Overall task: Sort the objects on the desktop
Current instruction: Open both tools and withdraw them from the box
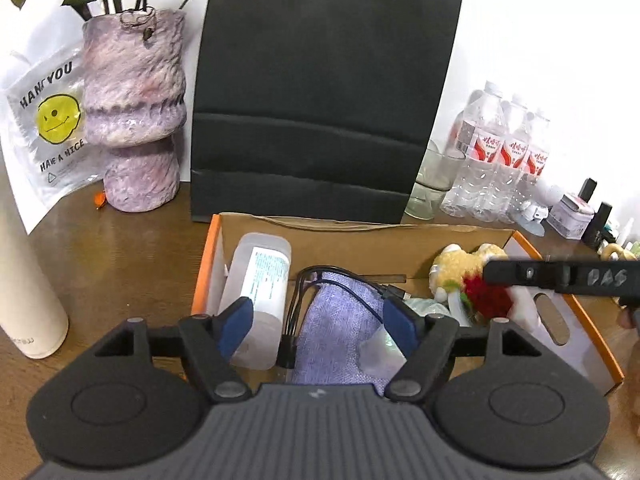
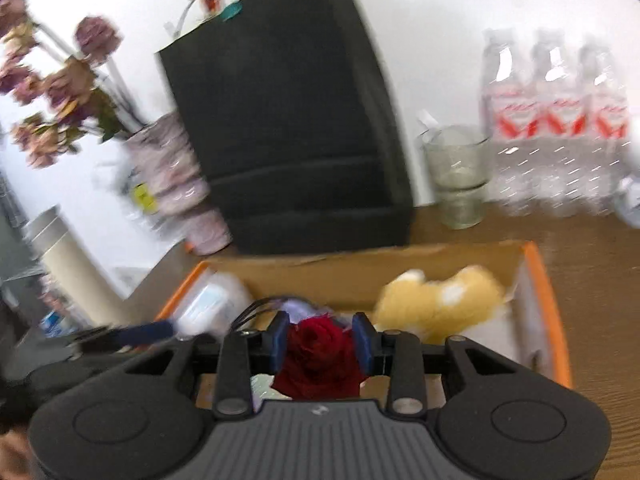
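An orange-edged cardboard box [image 1: 360, 236] holds a white bottle [image 1: 260, 288], a black cable [image 1: 296, 304], a purple cloth [image 1: 340, 336] and a yellow plush toy [image 1: 460, 264]. My left gripper [image 1: 318, 312] hangs open over the cloth, its pads touching nothing. My right gripper [image 2: 321, 322] is shut on a red rose [image 2: 318, 364] above the box's near side, left of the plush toy [image 2: 436, 300]. In the left wrist view the rose [image 1: 486, 296] shows under the right gripper's black finger [image 1: 560, 276]. The right wrist view is blurred.
A black paper bag [image 1: 320, 100] stands behind the box. To its left are a purple vase [image 1: 136, 120] and a smiley plastic bag [image 1: 48, 128]; a white flask [image 1: 24, 288] stands nearer. On the right are a glass [image 1: 432, 180], water bottles [image 1: 496, 152] and small items [image 1: 572, 212].
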